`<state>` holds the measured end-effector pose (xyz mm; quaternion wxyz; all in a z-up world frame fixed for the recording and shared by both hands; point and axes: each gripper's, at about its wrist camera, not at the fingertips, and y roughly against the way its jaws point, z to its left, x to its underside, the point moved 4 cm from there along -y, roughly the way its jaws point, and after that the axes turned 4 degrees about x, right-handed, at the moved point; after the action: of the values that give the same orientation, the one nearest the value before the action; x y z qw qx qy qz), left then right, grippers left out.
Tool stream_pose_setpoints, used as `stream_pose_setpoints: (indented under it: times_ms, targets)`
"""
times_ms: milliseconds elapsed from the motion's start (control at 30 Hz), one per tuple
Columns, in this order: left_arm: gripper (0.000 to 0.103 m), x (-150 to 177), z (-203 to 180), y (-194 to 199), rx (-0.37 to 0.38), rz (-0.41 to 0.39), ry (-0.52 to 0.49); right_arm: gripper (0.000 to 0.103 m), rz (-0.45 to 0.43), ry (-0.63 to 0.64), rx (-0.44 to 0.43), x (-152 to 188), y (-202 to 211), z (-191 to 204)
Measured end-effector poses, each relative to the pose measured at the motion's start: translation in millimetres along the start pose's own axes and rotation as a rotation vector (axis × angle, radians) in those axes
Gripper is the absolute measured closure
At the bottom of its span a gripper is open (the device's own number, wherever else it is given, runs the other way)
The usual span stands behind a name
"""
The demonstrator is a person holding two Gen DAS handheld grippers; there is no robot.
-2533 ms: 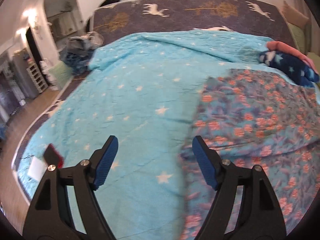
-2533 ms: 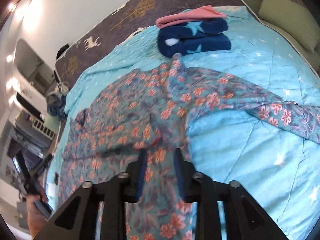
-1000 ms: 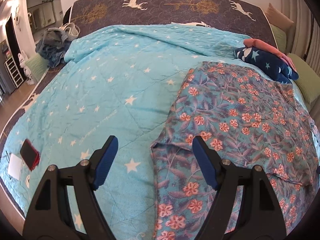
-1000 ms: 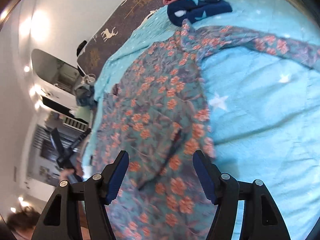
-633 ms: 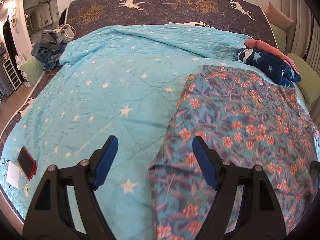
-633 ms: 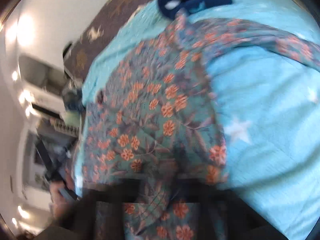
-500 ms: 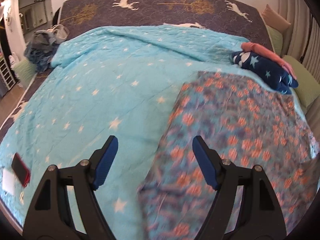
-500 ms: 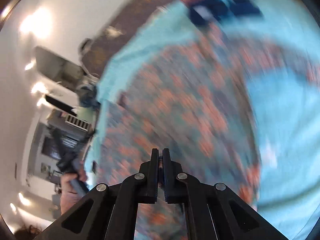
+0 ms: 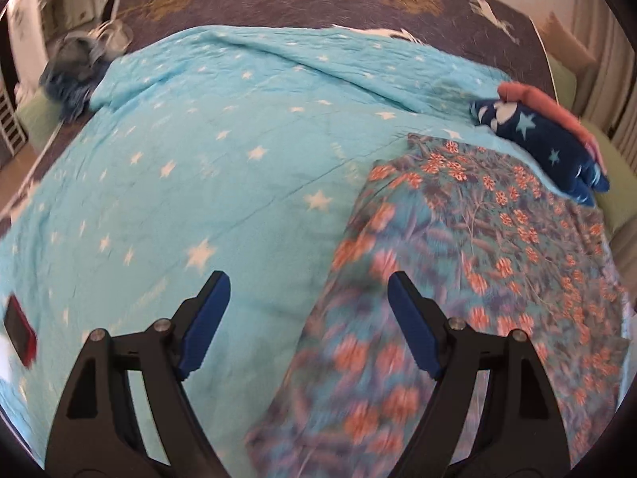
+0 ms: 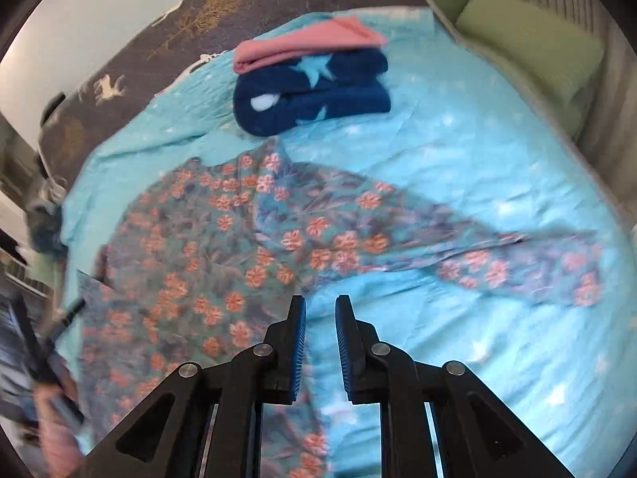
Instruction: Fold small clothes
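A teal garment with orange flowers lies spread on the light blue star quilt. In the right wrist view the garment fills the left half, with one sleeve stretched to the right. My left gripper is wide open and empty, hovering over the garment's left edge. My right gripper is narrowly open, with a small gap between its blue pads and nothing in it, above the garment's lower edge beside the sleeve.
A folded navy star garment with a folded pink one on top lies at the head of the bed. Green cushions line the right side. A red phone lies at the quilt's left edge. A pile of clothes sits far left.
My right gripper opened, swung quickly, shut, and now stands slightly open, clear of the garment. My left gripper stayed open and drifted a little left and forward over the quilt.
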<state>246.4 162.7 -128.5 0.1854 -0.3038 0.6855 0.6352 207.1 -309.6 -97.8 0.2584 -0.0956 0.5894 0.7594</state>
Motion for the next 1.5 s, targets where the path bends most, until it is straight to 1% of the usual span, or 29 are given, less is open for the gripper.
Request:
stream_pose_setpoints:
  times_ms: [33, 67, 100, 133, 167, 200, 233, 267, 333, 367, 400, 433, 533, 567, 633, 667, 700, 800, 900, 967, 1000, 1067, 1100, 1167, 1233, 1300, 1400, 1467, 1500]
  targets:
    - [0.022, 5.1, 4.5, 7.5, 0.015, -0.004, 0.020, 0.085, -0.007, 0.012, -0.064, -5.6, 1.0, 12.3]
    - [0.022, 12.6, 9.5, 18.2, 0.049, -0.005, 0.052, 0.078, -0.019, 0.069, -0.135, -14.6, 2.8, 34.4]
    - [0.022, 20.5, 12.7, 28.4, 0.096, -0.003, 0.086, 0.071, -0.014, 0.149, -0.187, -22.0, 0.8, 60.3]
    - [0.022, 26.5, 13.8, 34.9, 0.139, 0.002, 0.107, 0.056, 0.003, 0.225, -0.241, -26.8, -2.0, 84.5]
    - [0.022, 37.4, 12.6, 44.4, 0.212, 0.018, 0.128, 0.050, 0.031, 0.289, -0.310, -32.5, -7.7, 114.2]
    - [0.022, 44.6, 11.2, 49.5, 0.265, 0.032, 0.140, 0.046, 0.074, 0.333, -0.376, -35.7, -15.7, 143.7]
    - [0.022, 52.1, 9.7, 53.6, 0.325, 0.047, 0.157, 0.046, 0.128, 0.359, -0.444, -40.5, -29.2, 173.5]
    - [0.022, 61.7, 6.5, 54.9, 0.403, 0.079, 0.176, 0.045, 0.192, 0.370, -0.512, -43.8, -44.7, 203.2]
    - [0.022, 72.4, 0.3, 47.6, 0.483, 0.137, 0.191, 0.042, 0.322, 0.381, -0.618, -43.4, -74.8, 255.0]
    - [0.022, 75.5, -0.7, 40.9, 0.478, 0.156, 0.188, 0.041, 0.379, 0.392, -0.640, -43.4, -95.9, 280.9]
    - [0.022, 77.0, -0.6, 34.8, 0.462, 0.166, 0.187, 0.040, 0.411, 0.393, -0.636, -41.5, -112.7, 295.9]
    - [0.022, 77.1, 0.0, 28.8, 0.454, 0.168, 0.191, 0.040, 0.447, 0.393, -0.610, -41.9, -137.5, 315.6]
    - [0.022, 69.0, 3.8, 21.1, 0.495, 0.130, 0.227, 0.039, 0.525, 0.375, -0.529, -37.3, -188.8, 340.8]
    - [0.022, 64.6, 4.9, 18.1, 0.506, 0.122, 0.230, 0.039, 0.584, 0.367, -0.535, -31.4, -205.2, 348.8]
    - [0.022, 60.5, 7.1, 10.7, 0.503, 0.122, 0.233, 0.038, 0.671, 0.372, -0.579, -22.6, -219.9, 362.3]
    - [0.022, 58.4, 8.6, 7.8, 0.512, 0.113, 0.238, 0.036, 0.703, 0.388, -0.612, -17.9, -225.6, 372.3]
    - [0.022, 57.2, 9.8, 7.1, 0.520, 0.101, 0.245, 0.035, 0.721, 0.401, -0.654, -15.6, -227.0, 382.6]
    - [0.022, 52.9, 18.0, 6.6, 0.548, 0.042, 0.294, 0.035, 0.742, 0.406, -0.767, -17.2, -222.9, 416.1]
    - [0.022, 53.7, 30.8, 7.9, 0.574, -0.017, 0.376, 0.034, 0.696, 0.366, -0.838, -31.7, -225.6, 454.5]
    - [0.023, 58.4, 35.2, 13.1, 0.563, -0.058, 0.391, 0.034, 0.652, 0.314, -0.871, -41.2, -227.9, 474.4]
    - [0.024, 60.3, 35.0, 16.2, 0.550, -0.075, 0.382, 0.034, 0.633, 0.292, -0.873, -45.9, -230.6, 480.9]
    - [0.025, 69.2, 33.4, 25.7, 0.516, -0.102, 0.360, 0.034, 0.620, 0.272, -0.835, -50.7, -243.6, 495.3]
    - [0.025, 72.6, 31.1, 28.3, 0.497, -0.102, 0.348, 0.034, 0.627, 0.278, -0.809, -49.4, -241.3, 489.9]
    - [0.025, 75.0, 30.1, 29.3, 0.488, -0.097, 0.328, 0.034, 0.628, 0.347, -0.768, -46.7, -230.9, 486.2]
    - [0.025, 76.7, 34.3, 27.6, 0.504, -0.097, 0.347, 0.034, 0.584, 0.468, -0.717, -45.1, -209.8, 474.4]
    - [0.025, 79.8, 40.5, 26.6, 0.525, -0.100, 0.376, 0.034, 0.560, 0.563, -0.669, -40.9, -192.7, 453.1]
    - [0.025, 83.3, 48.3, 27.8, 0.545, -0.106, 0.407, 0.034, 0.571, 0.653, -0.596, -24.5, -192.2, 435.4]
    - [0.025, 82.2, 46.3, 28.2, 0.544, -0.113, 0.404, 0.034, 0.588, 0.692, -0.545, -12.3, -201.7, 432.1]
    - [0.025, 81.6, 44.5, 26.6, 0.540, -0.117, 0.399, 0.034, 0.606, 0.701, -0.537, -6.2, -207.8, 433.3]
